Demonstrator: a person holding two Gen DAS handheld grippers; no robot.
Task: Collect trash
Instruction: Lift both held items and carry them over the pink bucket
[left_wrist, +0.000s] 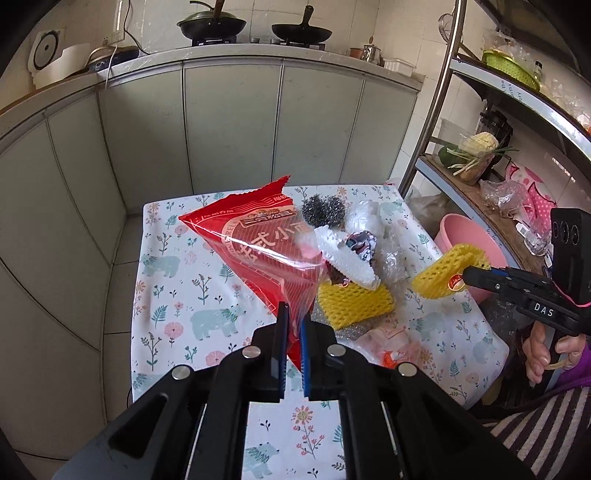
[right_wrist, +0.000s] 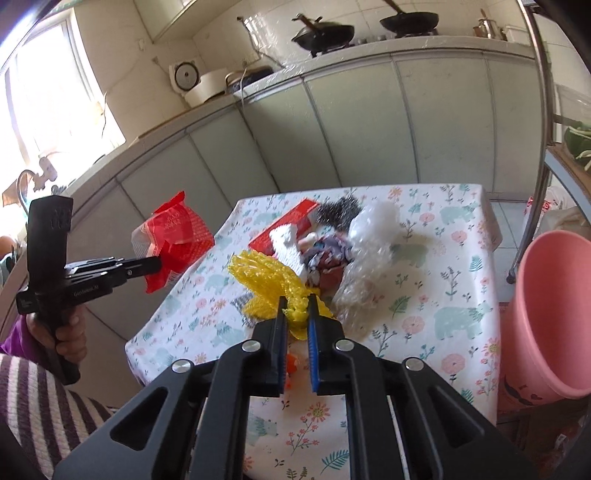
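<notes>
The left tool (left_wrist: 293, 325) pinches a red snack bag (left_wrist: 258, 251); the right tool (right_wrist: 297, 314), marked "DAS", clamps yellow foam netting (right_wrist: 266, 275) above the bench (right_wrist: 443, 280).

Daylight floods in from the window (right_wrist: 55, 92), blown out to white glare left of the cabinets (right_wrist: 332, 122) in the right wrist view. Both views are bright and soft-shadowed (fisheye bending is strong), with dark vignetted corners. The right wrist view is slightly motion-blurred.
</notes>
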